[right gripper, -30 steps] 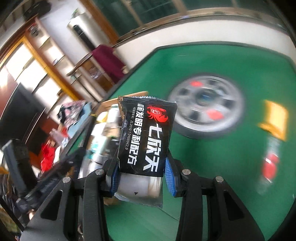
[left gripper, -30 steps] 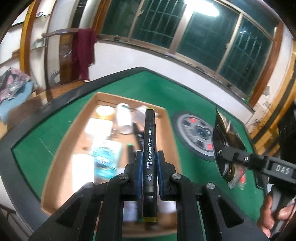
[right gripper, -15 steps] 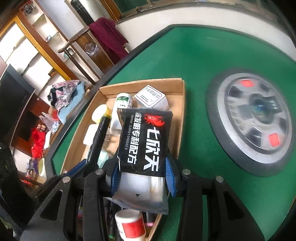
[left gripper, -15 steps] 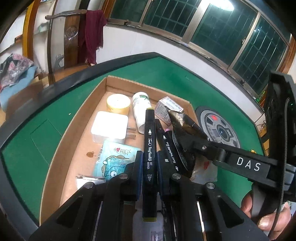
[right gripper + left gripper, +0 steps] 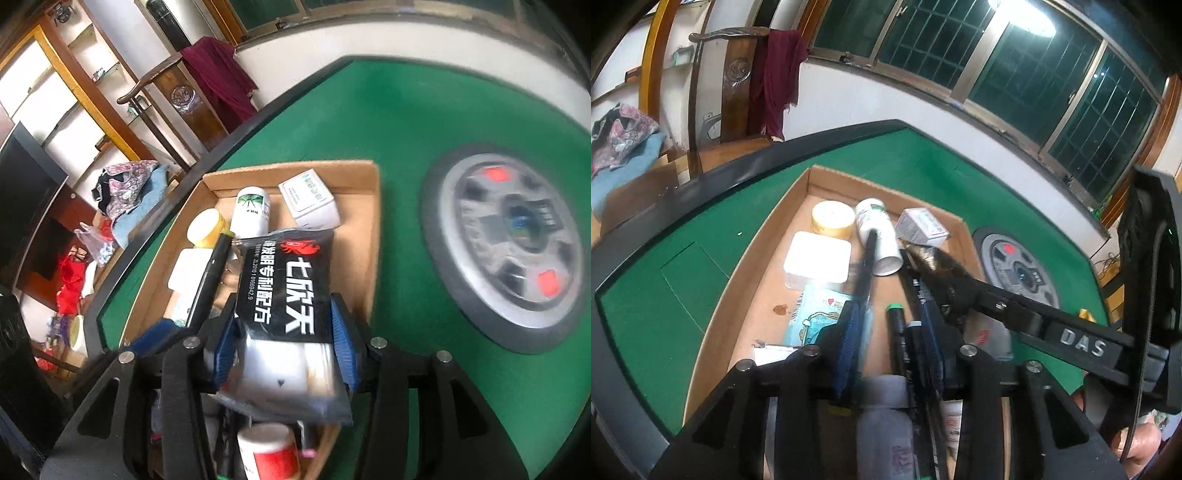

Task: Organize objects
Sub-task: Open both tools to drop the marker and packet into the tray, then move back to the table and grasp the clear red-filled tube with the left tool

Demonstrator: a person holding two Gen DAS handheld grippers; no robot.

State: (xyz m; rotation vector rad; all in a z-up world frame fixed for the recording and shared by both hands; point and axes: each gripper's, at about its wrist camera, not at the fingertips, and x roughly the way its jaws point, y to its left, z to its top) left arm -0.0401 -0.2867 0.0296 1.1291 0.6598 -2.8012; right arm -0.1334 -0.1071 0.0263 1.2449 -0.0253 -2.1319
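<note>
My left gripper point(image 5: 890, 314) hangs over a shallow cardboard box point(image 5: 809, 177). Its jaws are opening. The black marker point(image 5: 865, 266) tips blurred against the left pad, free of the right pad. My right gripper point(image 5: 282, 317) sits low over the same box point(image 5: 369, 221), and its jaws are opening too. The black snack packet point(image 5: 288, 291) with white lettering stands between the pads, its lower end blurred. In the left wrist view the right gripper point(image 5: 934, 266) reaches in from the right with the packet point(image 5: 932, 258). The right wrist view shows the marker point(image 5: 210, 280) beside the packet.
The box holds a white bottle point(image 5: 879, 236), a yellow tape roll point(image 5: 831, 218), a white charger point(image 5: 818, 258), a small white carton point(image 5: 921, 227), a light blue sachet point(image 5: 816, 317), other markers point(image 5: 897, 332) and a red-and-white tub point(image 5: 269, 454). A grey disc point(image 5: 513, 258) sits in the green table.
The left jaws have parted and the marker has slipped from upright between them to leaning left. The right jaws have widened around the packet. Both grippers sit a little lower over the box.
</note>
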